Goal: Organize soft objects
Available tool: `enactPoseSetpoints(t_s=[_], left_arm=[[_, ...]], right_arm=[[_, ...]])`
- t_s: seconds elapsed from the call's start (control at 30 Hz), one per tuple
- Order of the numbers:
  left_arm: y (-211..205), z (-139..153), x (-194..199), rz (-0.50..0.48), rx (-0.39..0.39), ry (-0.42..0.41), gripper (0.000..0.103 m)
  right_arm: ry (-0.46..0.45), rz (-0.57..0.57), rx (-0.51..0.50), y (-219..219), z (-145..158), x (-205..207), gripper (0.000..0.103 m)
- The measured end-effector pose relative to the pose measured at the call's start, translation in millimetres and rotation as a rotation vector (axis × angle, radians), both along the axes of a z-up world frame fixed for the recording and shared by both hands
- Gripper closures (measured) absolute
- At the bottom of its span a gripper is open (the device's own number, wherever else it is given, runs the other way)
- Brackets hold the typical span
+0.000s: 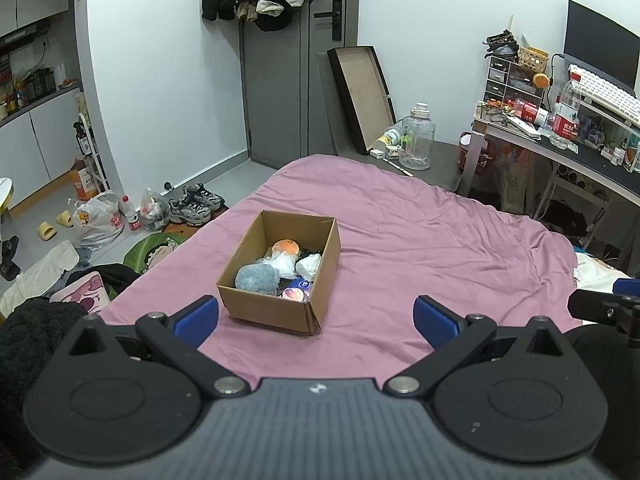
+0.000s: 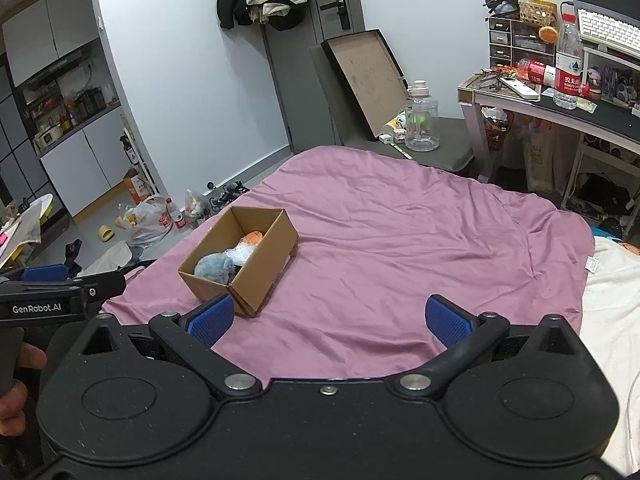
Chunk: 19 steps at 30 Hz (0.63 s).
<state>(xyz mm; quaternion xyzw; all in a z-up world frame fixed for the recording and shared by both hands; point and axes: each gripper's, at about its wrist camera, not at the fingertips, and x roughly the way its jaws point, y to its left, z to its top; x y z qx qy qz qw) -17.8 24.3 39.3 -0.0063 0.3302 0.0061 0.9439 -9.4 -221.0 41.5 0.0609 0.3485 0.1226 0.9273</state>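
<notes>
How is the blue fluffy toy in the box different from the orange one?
The blue fluffy toy is grey-blue and shaggy; the orange toy looks smooth and rounded. The blue one looks bigger and lies nearer the camera, the orange one farther back. Both sit inside the cardboard box.

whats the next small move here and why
Probably just hold both grippers back, or ease them away. The cardboard box on the pink bedspread already holds the blue-grey plush, the orange-capped toy and other soft items. No loose soft item shows on the spread, and the left gripper and right gripper are open and empty.
</notes>
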Motion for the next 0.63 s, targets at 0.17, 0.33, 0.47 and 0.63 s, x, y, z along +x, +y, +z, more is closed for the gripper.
enactPoseSetpoints(t_s=[0.17,0.33,0.47,0.63], left_arm=[[3,-4,-1,-0.001,0.003,0.006,0.0],[3,-7,2,-0.004,0.004,0.013,0.0],[4,-11,5,-0.007,0.008,0.02,0.0],[3,-15,12,-0.012,0.015,0.017,0.0]], right_arm=[[0.002,-0.001,-0.018,-1,-3,0,0.0],[0.006,0.002,-0.028,-2,-6,2,0.0],[0.017,0.009,-0.035,4,-10,4,0.0],[0.014,0.002,-0.044,7,-15,9,0.0]])
